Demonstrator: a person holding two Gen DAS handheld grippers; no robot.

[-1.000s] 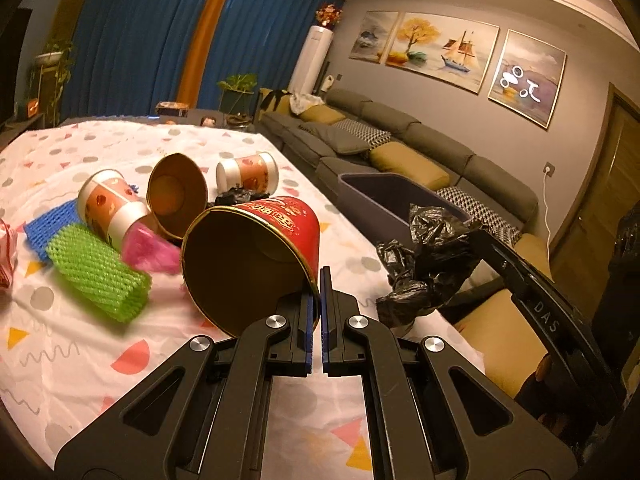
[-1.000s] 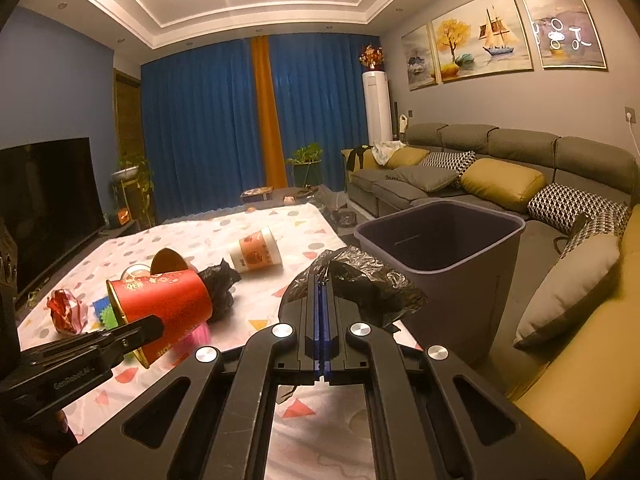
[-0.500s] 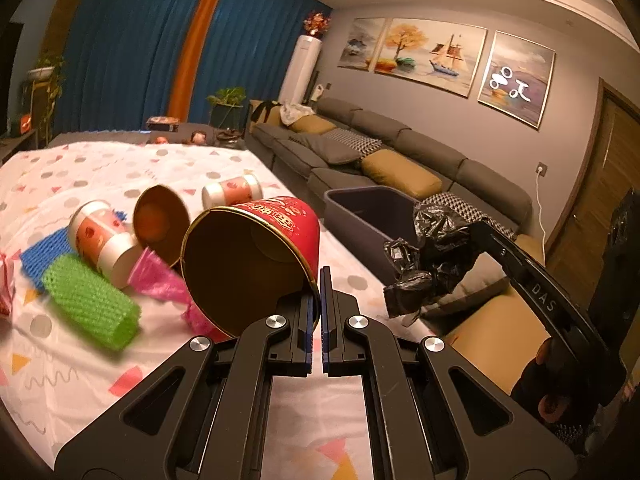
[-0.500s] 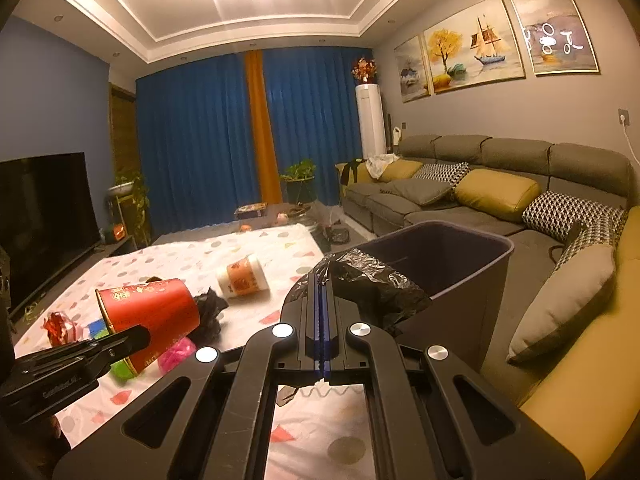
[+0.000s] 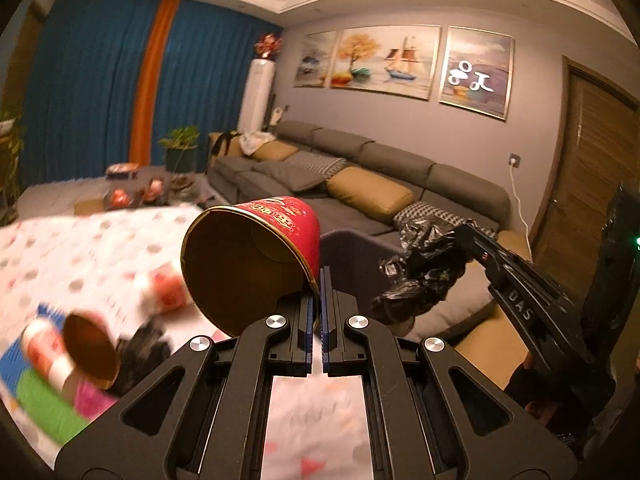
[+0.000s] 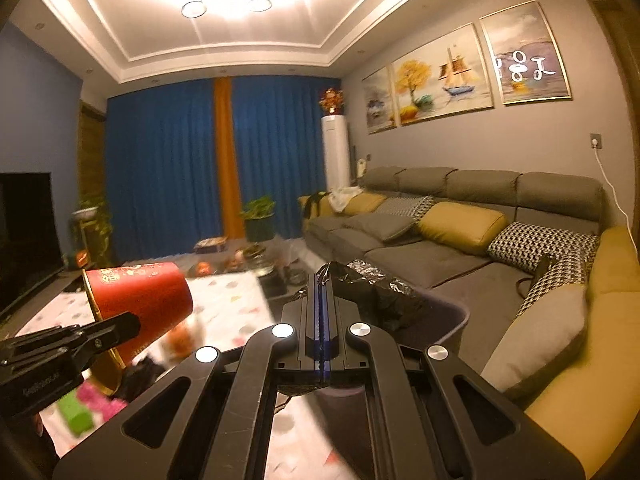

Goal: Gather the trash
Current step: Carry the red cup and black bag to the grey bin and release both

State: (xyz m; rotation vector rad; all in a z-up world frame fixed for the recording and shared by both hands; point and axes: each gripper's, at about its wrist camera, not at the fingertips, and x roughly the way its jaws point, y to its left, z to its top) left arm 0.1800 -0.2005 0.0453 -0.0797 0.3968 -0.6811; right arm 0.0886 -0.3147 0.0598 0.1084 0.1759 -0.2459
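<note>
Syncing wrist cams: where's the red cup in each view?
Left wrist: red cup at centre, its rim pinched in the left tool, mouth toward the camera.
Right wrist: red cup at lower left, side on, behind the left tool's arm.
Shared landmark: the sailboat painting on the wall above the sofa.

The letters "DAS" stand on the right tongs (image 5: pixel 460 236); the red cup's (image 5: pixel 280 220) print is unreadable.

Both grippers rose, carrying red cup (image 5: pixel 256 256) and black bag (image 6: pixel 376 292) above bin (image 6: pixel 448 320).
</note>
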